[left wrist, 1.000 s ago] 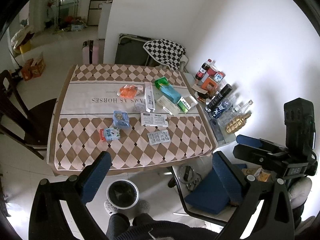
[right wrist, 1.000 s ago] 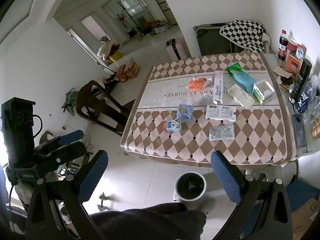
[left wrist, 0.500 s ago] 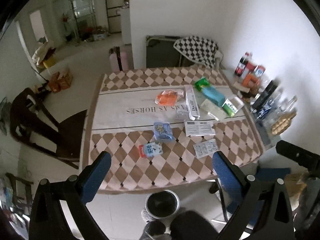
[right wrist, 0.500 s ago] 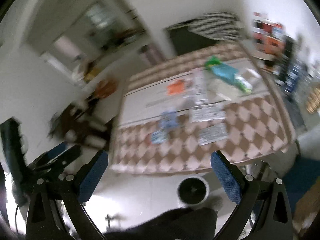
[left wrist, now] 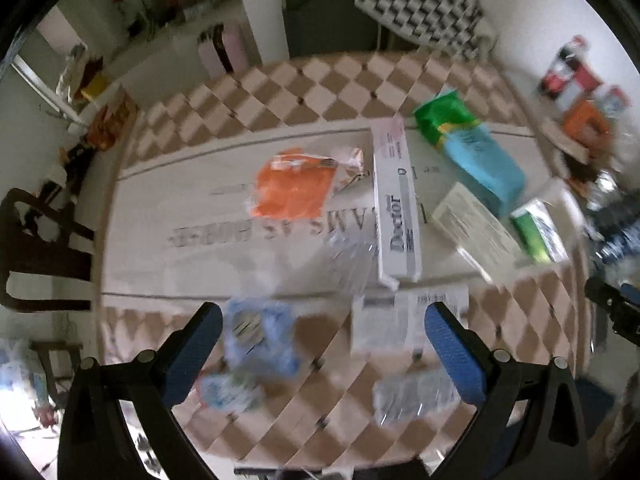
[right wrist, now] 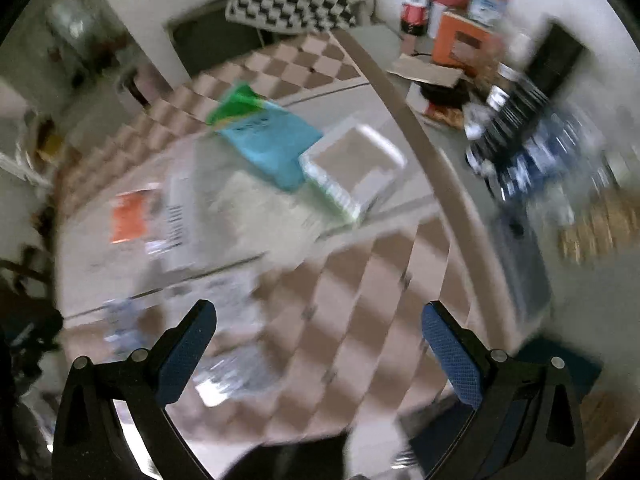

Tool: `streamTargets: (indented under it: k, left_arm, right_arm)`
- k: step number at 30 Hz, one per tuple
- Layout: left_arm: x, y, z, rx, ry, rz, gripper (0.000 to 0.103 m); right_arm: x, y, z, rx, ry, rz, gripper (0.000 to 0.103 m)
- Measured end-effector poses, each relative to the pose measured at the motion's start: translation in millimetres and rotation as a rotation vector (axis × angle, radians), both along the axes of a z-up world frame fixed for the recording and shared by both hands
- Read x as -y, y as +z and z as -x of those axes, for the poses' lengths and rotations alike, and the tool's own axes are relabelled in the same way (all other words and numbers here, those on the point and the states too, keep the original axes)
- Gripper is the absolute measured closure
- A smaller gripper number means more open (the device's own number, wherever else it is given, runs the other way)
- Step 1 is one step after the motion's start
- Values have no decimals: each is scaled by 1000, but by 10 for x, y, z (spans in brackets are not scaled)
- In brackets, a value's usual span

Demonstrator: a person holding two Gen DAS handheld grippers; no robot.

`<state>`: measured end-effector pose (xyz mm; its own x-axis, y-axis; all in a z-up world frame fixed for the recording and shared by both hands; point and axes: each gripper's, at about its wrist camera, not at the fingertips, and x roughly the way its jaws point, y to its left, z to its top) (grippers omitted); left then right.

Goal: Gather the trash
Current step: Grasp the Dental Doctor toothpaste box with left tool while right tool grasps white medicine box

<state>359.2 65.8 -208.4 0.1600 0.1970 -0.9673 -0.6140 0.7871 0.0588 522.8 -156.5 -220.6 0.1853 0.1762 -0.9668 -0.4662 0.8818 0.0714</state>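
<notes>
Trash lies scattered on a table with a brown-and-cream diamond cloth (left wrist: pixel 328 80). In the left wrist view I see an orange packet (left wrist: pixel 294 190), a long white box marked Doctor (left wrist: pixel 396 204), a teal box (left wrist: pixel 484 164) with a green bag (left wrist: pixel 444 116) behind it, a blue wrapper (left wrist: pixel 260 336), a white leaflet (left wrist: pixel 400 316) and a blister pack (left wrist: pixel 412 396). My left gripper (left wrist: pixel 320 344) is open above the near items, holding nothing. My right gripper (right wrist: pixel 318 344) is open over the table's right part, near the teal box (right wrist: pixel 272 140) and an open white box (right wrist: pixel 356 168).
Bottles and boxes (right wrist: pixel 460 20) crowd a side surface right of the table. A dark wooden chair (left wrist: pixel 36 248) stands at the left. A checkered cushion (left wrist: pixel 424 4) lies on a folded frame behind the table. Both views are motion-blurred.
Both grippers have moved forward and down toward the table, which now fills the views. The bin and floor have left view. Both stay open and empty.
</notes>
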Motion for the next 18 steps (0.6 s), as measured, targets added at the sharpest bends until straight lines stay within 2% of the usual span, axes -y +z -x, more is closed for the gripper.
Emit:
streamTargets:
  k: [3, 6, 9, 12, 13, 14, 15, 16, 18]
  left_arm:
    - [-131, -400, -472, -58, 11, 46, 0]
    - [-183, -760, -873, -117, -6, 77, 0]
    - [-209, -1009, -1136, -150, -27, 94, 1]
    - [-233, -1190, -1324, -164, -45, 117, 5]
    - [-244, -1239, -1367, -170, -47, 121, 17]
    - [-259, -1290, -1399, -180, -47, 127, 35]
    - [-279, -1332, -1417, -189, -43, 133, 44]
    - [-300, -1359, -1416, -192, -36, 141, 58]
    - [-334, -1370, -1382, -182, -25, 145, 59]
  right_arm:
    - [-335, -400, -568, -18, 90, 108, 0]
    - [-631, -748, -966, -42, 205, 215, 0]
    - [-833, -1035, -1200, -73, 305, 276, 0]
    - [-943, -1317, -1372, -132, 351, 306, 0]
    - [-961, -1400, -1413, -149, 356, 312, 0]
    - [-970, -1484, -1462, -162, 355, 314, 0]
    - [-969, -1538, -1503, -172, 348, 312, 0]
    - [-954, -1592, -1550, -188, 333, 297, 0]
    - [-910, -1646, -1610, -220, 309, 258, 7]
